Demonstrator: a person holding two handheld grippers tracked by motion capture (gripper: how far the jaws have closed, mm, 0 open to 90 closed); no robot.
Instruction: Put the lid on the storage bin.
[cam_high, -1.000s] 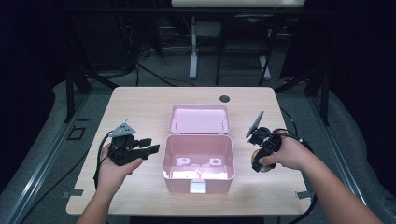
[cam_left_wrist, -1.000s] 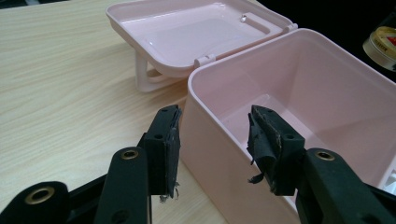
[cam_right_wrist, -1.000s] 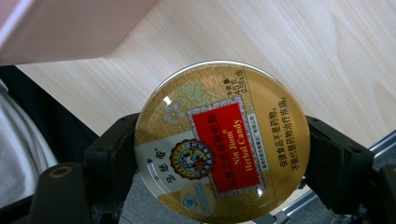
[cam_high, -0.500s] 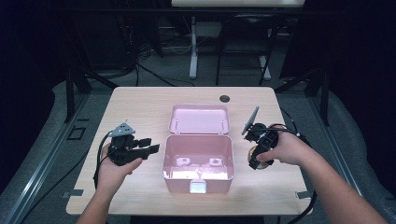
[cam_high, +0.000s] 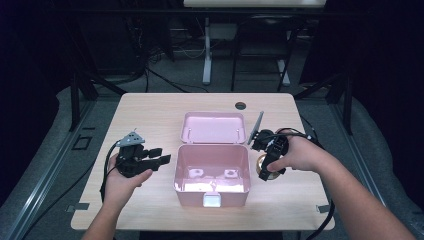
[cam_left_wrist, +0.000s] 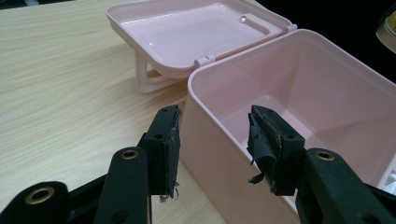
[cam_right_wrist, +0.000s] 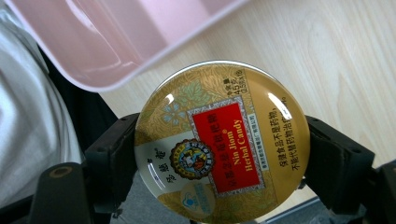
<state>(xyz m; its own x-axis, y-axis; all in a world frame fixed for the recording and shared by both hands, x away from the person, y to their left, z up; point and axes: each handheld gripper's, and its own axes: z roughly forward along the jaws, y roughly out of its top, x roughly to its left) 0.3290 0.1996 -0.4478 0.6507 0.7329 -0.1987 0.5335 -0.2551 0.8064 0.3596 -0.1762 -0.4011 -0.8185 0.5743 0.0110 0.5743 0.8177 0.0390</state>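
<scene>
An open pink plastic box (cam_high: 212, 187) sits mid-table, its lid (cam_high: 213, 128) folded back flat behind it. My right gripper (cam_high: 264, 171) hangs just right of the box, shut on a round gold candy tin (cam_right_wrist: 222, 142) with a red label; the tin (cam_high: 262, 166) peeks out under the hand. The box's pink wall (cam_right_wrist: 116, 37) is close by the tin. My left gripper (cam_high: 159, 156) is open beside the box's left wall (cam_left_wrist: 210, 126), its jaws either side of that wall's near corner, not touching it.
A dark round cable hole (cam_high: 240, 106) lies in the table behind the lid. Cables trail from both grippers. Two small studs (cam_high: 198, 172) stand on the box floor. Bare wood (cam_high: 145, 115) stretches left of the box and behind it.
My right gripper has moved left with the tin, from the table's right part to just beside the box. The left gripper has stayed put.
</scene>
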